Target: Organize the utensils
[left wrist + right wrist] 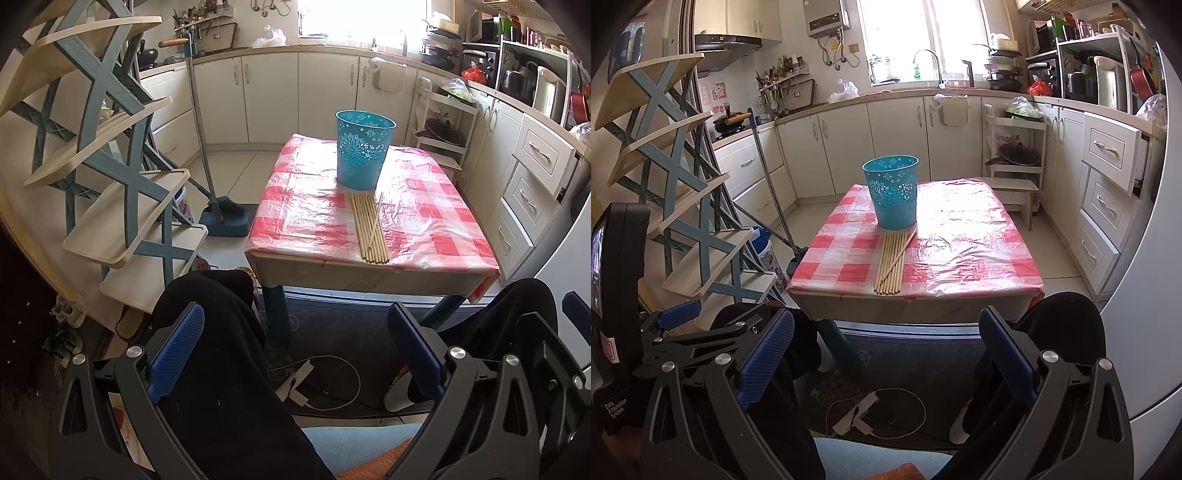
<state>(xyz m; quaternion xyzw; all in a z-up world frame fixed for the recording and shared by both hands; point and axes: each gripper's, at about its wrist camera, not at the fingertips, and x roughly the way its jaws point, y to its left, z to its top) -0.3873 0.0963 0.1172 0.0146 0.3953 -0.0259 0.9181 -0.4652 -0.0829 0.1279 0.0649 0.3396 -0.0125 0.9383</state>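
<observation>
A teal perforated bin (362, 151) stands upright on a small table with a red-and-white checked cover (317, 218). Several wooden chopsticks (369, 229) lie in a row in front of the bin, one lying crosswise on top. The right wrist view shows the same bin (893, 192), chopsticks (892, 260) and table (960, 251). My left gripper (295, 350) is open and empty, held low in front of the table, well short of it. My right gripper (886, 354) is open and empty, also low before the table's near edge.
A blue-and-cream folding shelf rack (110, 166) stands left of the table, with a broom and dustpan (221, 214) beside it. White cabinets (273, 96) line the back and right. A cable and adapter (314, 384) lie on the dark mat below.
</observation>
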